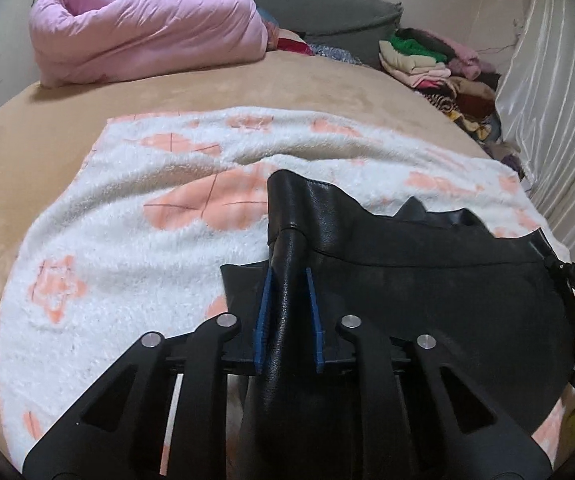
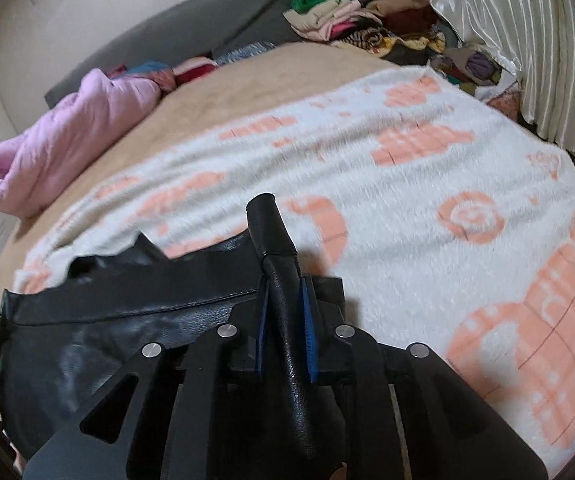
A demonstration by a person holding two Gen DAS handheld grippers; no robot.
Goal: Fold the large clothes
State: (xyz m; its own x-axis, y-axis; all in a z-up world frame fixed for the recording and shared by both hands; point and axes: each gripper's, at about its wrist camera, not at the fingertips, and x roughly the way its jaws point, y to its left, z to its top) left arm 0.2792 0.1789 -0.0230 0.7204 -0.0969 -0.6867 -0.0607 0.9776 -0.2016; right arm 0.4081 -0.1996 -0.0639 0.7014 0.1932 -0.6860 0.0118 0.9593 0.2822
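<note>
Pinching a raised fold of the black jacket [image 1: 407, 280] between its blue pads [image 1: 264, 312], the left gripper [image 1: 287, 276] is clamped on the leather at one end of the garment. At the opposite end, the right gripper [image 2: 285, 284] is clamped likewise on another ridge of the jacket [image 2: 127, 320], which runs up past its fingertips. Between the two, the jacket stretches across a white-and-peach blanket [image 1: 127, 240] on the bed [image 1: 247, 84]. Well beyond both grippers lie a pink quilt [image 1: 143, 28] and a clothes pile [image 1: 439, 60].
</note>
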